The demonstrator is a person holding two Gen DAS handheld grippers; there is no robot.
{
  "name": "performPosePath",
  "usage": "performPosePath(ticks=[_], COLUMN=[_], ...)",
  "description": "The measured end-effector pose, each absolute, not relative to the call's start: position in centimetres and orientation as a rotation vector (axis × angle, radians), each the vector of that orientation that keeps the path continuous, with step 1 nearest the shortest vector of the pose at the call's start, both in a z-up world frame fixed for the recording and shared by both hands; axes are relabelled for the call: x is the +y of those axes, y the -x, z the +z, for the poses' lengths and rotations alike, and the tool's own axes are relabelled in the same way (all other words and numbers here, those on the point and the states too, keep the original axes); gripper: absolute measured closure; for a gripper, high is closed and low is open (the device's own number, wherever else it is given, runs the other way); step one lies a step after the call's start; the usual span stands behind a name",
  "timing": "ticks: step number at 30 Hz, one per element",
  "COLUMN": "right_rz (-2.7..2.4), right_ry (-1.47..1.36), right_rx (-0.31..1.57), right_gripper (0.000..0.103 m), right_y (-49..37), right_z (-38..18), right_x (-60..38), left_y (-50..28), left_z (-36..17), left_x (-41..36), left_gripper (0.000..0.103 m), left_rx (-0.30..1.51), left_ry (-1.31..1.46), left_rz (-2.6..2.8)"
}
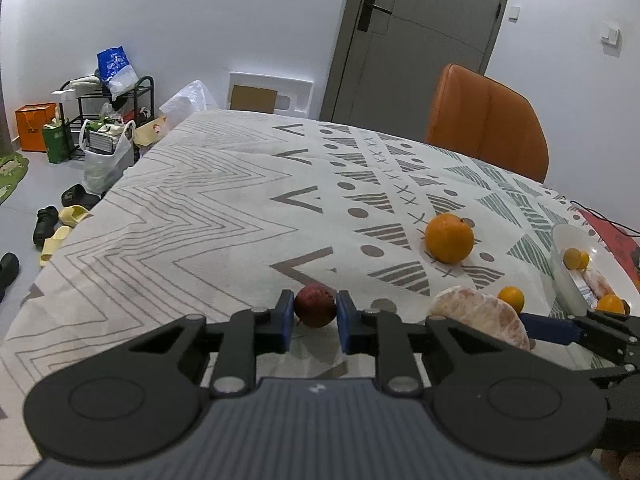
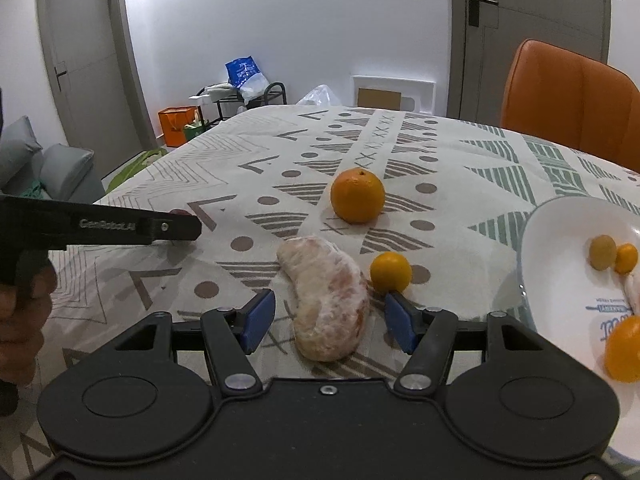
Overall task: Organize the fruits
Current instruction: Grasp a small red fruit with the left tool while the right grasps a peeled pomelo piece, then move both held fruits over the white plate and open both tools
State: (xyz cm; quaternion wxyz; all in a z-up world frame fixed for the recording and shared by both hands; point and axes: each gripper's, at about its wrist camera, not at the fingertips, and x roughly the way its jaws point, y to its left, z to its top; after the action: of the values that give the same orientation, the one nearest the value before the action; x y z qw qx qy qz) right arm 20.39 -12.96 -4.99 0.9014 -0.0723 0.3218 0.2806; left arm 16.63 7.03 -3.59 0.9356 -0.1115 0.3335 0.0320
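My left gripper [image 1: 315, 322] and right gripper [image 2: 327, 320]: black linkage arms, blue finger pads [image 2: 259, 320], silver pivot screws. My left one's side reads "GenRobot.AI".

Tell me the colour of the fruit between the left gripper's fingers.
Dark red, almost maroon fruit, seen best in the left wrist view.

Dark red fruit [image 1: 315, 305], big orange [image 2: 357, 195], peeled pomelo wedge [image 2: 327, 303], small orange [image 2: 390, 272] on tablecloth.

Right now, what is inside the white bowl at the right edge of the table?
The white bowl holds a dull yellowish fruit, a small orange one beside it, a larger orange fruit and part of a pale peeled piece. The frame edge hides the rest.
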Motion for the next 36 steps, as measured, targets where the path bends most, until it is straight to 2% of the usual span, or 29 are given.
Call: performPosePath(ticks=[3,5,7,36], right_rz=[0.58,0.578,0.56,0.495], right_ry=[0.162,0.185,0.224,0.063], right_rx=[0.657,0.643,0.625,0.483], right_gripper=[0.044,0.051,0.064,0.065], right_y=[-20.5,-20.4,-20.2,-17.6], right_z=[-5.0,-5.2,-5.2,-0.9], right_x=[-12.6,-12.3,-12.0,-19.9], left_y=[-16.3,-16.2,-16.1,-15.4], left_z=[-3.5,-3.5,-3.5,-0.3], left_x=[7.1,7.0,7.0,0.2], left_gripper=[0.082,0.082,0.082,0.082], left_rx=[0.68,0.681,0.679,0.599], left_ry=[0.228,0.228,0.225,0.169], left_rz=[0.066,0.068,0.068,-0.052])
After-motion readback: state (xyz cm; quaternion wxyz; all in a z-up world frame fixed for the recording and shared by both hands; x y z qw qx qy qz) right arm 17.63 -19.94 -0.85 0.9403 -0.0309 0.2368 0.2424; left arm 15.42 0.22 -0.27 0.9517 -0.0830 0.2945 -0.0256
